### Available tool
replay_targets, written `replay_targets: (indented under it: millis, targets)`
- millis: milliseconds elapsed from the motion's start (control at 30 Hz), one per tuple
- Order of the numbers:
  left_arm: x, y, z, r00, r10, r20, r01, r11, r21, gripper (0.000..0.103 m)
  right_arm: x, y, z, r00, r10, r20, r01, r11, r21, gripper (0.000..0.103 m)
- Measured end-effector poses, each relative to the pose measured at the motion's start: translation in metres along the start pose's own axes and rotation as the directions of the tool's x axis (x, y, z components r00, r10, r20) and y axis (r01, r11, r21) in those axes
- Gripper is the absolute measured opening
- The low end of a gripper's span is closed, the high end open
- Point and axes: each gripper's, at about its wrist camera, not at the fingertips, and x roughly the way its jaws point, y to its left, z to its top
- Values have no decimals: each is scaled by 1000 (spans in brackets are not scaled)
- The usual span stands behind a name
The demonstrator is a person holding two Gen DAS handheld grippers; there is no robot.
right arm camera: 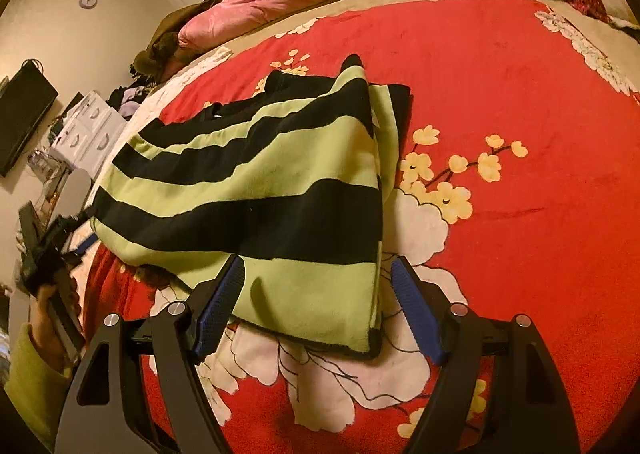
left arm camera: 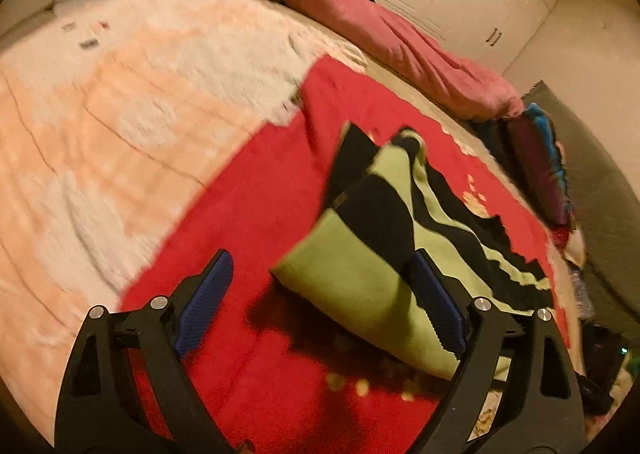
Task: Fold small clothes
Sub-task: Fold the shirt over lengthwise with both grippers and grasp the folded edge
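Red floral blanket [right arm camera: 520, 93] is bearing the folded green-and-black striped garment [right arm camera: 260, 181] flat; left gripper [left arm camera: 320, 306] at nine o'clock and right gripper [right arm camera: 318, 302] at six are both gaping, gripping nothing, likely framing its corners for another fold.

Left claw [left arm camera: 322, 294]: jaws spread wide, angled downward, blue pads clear of any grip. Right claw [right arm camera: 318, 300]: jaws likewise apart, tilted down, nothing pinched. In the right wrist view, the person's left hand [right arm camera: 52, 306] grips its handle at frame's left edge, green sleeve [right arm camera: 34, 378] below.
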Motion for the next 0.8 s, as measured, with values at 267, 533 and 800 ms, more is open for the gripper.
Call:
replay_targets:
  millis: [267, 533, 800]
  targets:
    - [16, -17, -3, 1000, 14, -17, -13, 997, 73, 19, 7, -3, 5, 999, 30, -31, -30, 1000, -3, 18]
    - [27, -13, 0, 994, 111, -24, -109, 991, 78, 26, 1, -21, -9, 999, -13, -49, 15, 999, 46, 11]
    - [-2, 2, 1, 985, 166, 51, -169, 984, 61, 45, -3, -21, -9, 997, -57, -57, 59, 997, 46, 31]
